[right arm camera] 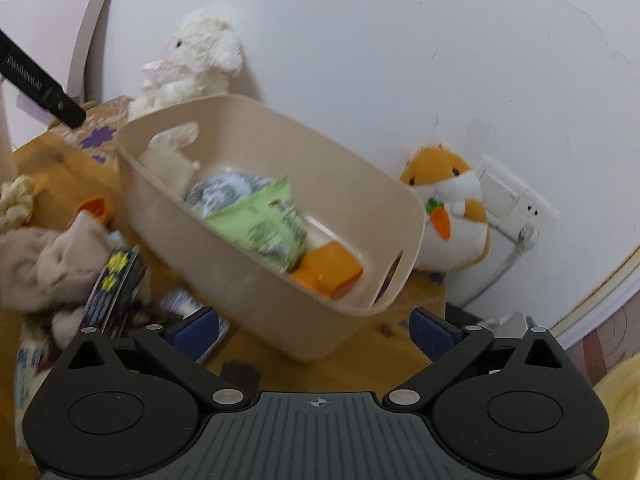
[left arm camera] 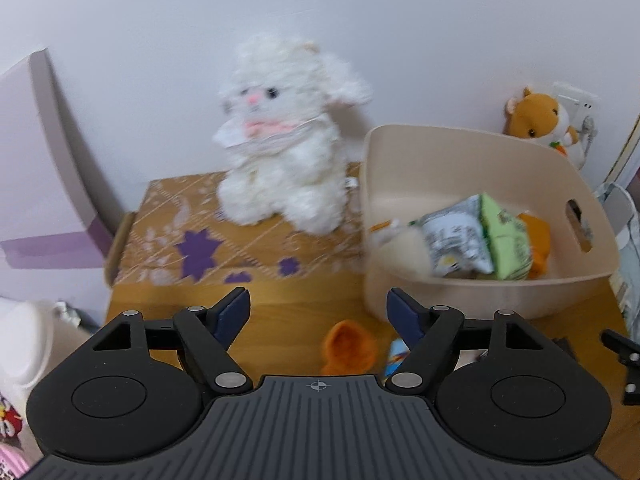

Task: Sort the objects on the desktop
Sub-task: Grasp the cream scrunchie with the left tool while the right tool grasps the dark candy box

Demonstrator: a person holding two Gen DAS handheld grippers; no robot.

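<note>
A beige plastic bin stands on the wooden desk and holds a green snack packet and an orange piece. My left gripper is open and empty, just left of the bin's near corner, above a small orange knitted item. In the right wrist view the bin also holds a small cream plush, the green packet and the orange piece. My right gripper is open and empty, close in front of the bin's near wall.
A white plush lamb sits on a patterned box by the wall. A hamster plush stands behind the bin near a wall socket. Left of the bin lie a beige cloth and a black starred packet.
</note>
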